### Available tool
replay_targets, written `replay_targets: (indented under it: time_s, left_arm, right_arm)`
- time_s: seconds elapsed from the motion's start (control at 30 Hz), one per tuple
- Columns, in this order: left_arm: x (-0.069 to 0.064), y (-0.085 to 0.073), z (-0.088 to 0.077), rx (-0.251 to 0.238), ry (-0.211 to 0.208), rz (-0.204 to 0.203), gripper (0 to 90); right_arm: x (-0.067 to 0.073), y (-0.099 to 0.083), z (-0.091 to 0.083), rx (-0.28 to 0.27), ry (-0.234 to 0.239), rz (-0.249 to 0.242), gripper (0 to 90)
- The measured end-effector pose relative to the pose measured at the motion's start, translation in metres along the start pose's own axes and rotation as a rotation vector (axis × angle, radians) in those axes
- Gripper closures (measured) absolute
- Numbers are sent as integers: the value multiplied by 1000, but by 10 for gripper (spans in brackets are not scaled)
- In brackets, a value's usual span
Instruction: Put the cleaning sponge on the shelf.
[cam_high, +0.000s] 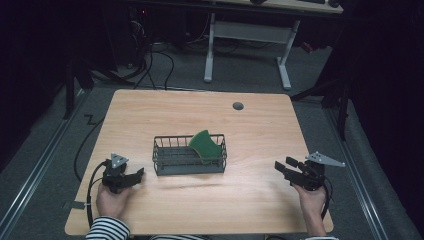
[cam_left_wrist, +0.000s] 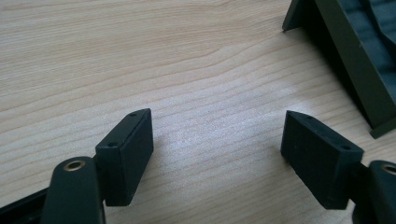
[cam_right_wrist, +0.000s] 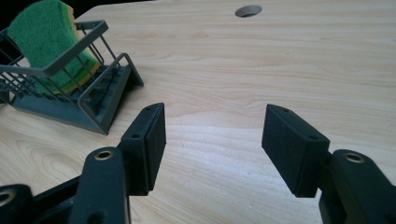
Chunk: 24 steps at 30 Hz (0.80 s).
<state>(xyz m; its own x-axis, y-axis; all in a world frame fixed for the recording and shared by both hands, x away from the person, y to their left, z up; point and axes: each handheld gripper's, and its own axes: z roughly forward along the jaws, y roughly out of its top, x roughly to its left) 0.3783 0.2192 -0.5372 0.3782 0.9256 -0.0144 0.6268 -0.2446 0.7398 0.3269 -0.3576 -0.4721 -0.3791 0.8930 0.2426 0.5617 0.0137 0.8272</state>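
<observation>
Table (cam_high: 150, 120): light wood top with a round grommet hole (cam_high: 238, 106) near the far edge.
Wire basket (cam_high: 165, 165): dark grey, rectangular, at mid-table between the two grippers; sits flat.
Sponge (cam_high: 205, 144): green scouring face with a yellow layer beneath; stands tilted inside the basket's right end, leaning on the rim, its top edge above the wires.
Left gripper (cam_high: 137, 176): low over the near left of the table, just left of the basket; jaws spread wide with bare wood between them, nothing held.
Right gripper (cam_high: 282, 167): near right of the table, well apart from the basket, pointed toward it; jaws parted wide, nothing between them.
Risk, sponge: judged likely to topple or slide deeper if a jaw knocks its raised edge instead of straddling it.
Risk, basket: light wire frame, unsecured; a jaw catching the rim could drag or tip it, since neither gripper steadies it.
Risk, grip: the soft sponge may squash and slip from a shallow pinch.
</observation>
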Motion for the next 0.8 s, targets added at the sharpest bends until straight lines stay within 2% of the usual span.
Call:
replay_targets:
  time_s: [0.07, 0.43, 0.67, 0.8]
  left_arm:
    - [0, 0, 0, 0, -1, -1, 260]
    - [0, 0, 0, 0, -1, -1, 260]
    - [0, 0, 0, 0, 0, -1, 260]
    - [0, 0, 0, 0, 0, -1, 260]
  right_arm:
    - [0, -2, 2, 5, 4, 10, 401]
    - [5, -15, 21, 45, 3, -21, 400]
    - [10, -21, 32, 76, -24, -54, 398]
    - [10, -25, 37, 93, -30, -57, 394]
